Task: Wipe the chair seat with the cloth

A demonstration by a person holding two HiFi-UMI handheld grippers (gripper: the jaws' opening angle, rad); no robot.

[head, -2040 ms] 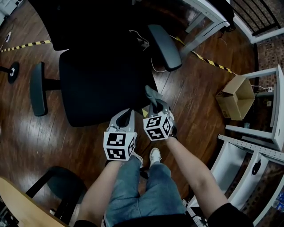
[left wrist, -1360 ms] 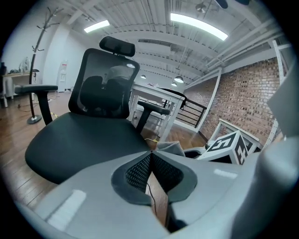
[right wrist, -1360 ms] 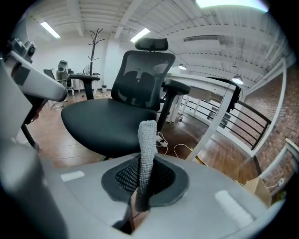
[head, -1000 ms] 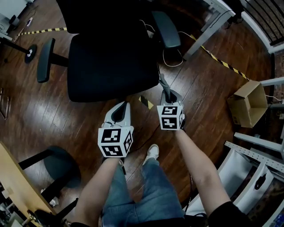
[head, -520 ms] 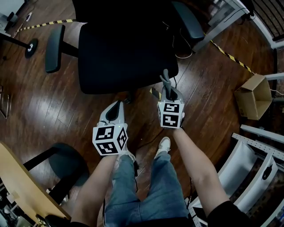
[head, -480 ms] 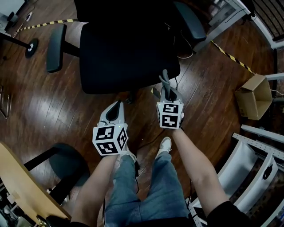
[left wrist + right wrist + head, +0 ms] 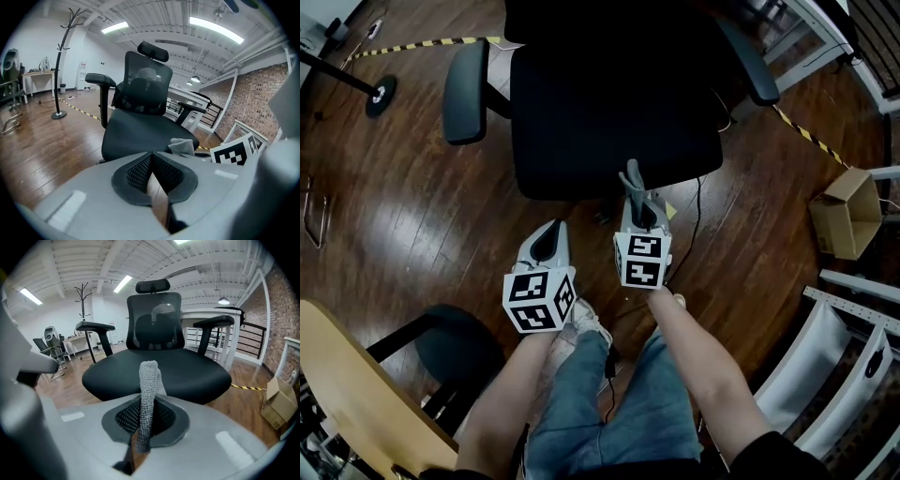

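A black office chair with a wide seat (image 7: pixel 614 117) stands just ahead of me; its seat (image 7: pixel 159 369) fills the middle of the right gripper view and its seat (image 7: pixel 145 133) the left gripper view. My right gripper (image 7: pixel 634 192) is shut on a grey cloth (image 7: pixel 148 394) that sticks up between the jaws, close to the seat's front edge. The cloth (image 7: pixel 631 175) shows as a grey strip in the head view. My left gripper (image 7: pixel 551 240) is shut with nothing in it, lower and to the left, over the floor.
Dark wooden floor all round. A cardboard box (image 7: pixel 848 214) lies at the right, white metal frames (image 7: pixel 853 319) lower right, a second chair (image 7: pixel 356 375) lower left. A cable (image 7: pixel 698 220) trails by the chair base. A coat stand (image 7: pixel 60 61) stands far left.
The chair has shifted right and nearer in the head view. The right gripper with the cloth has come closer to the seat's front edge; the left gripper stays low.
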